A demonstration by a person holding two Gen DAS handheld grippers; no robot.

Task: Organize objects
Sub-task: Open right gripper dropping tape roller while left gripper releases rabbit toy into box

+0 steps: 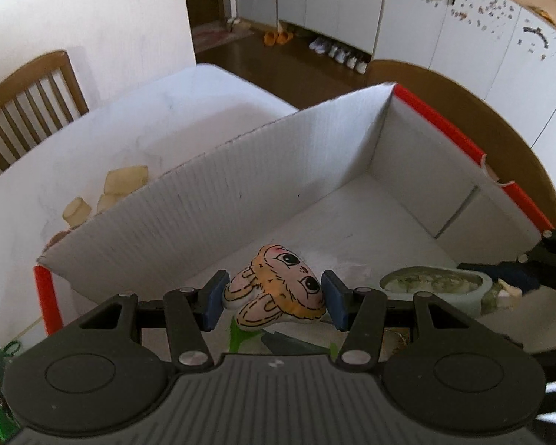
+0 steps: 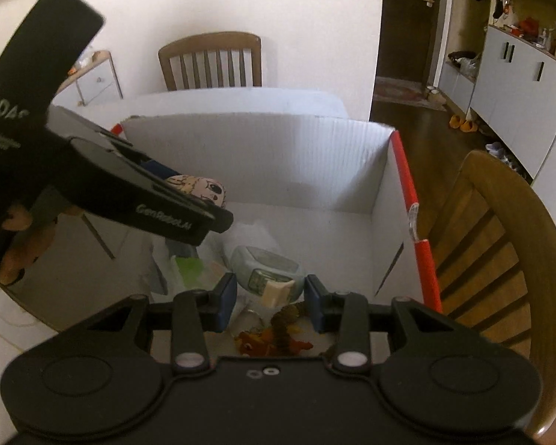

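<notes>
Left wrist view: left gripper (image 1: 274,296) clamps a cartoon-face toy (image 1: 278,289) over the white box (image 1: 204,200); right gripper (image 2: 270,302) gapes, holding nothing.

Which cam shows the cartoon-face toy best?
Left wrist: the cartoon-face toy sits centered and unobstructed between the left claw fingers, over the white box. Right wrist shows only part of the face, behind the left claw's body.

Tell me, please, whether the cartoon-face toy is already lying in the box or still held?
Still held: the left tongs are shut on the cartoon-face toy, above the white box; the right wrist view shows it off the floor.
</notes>
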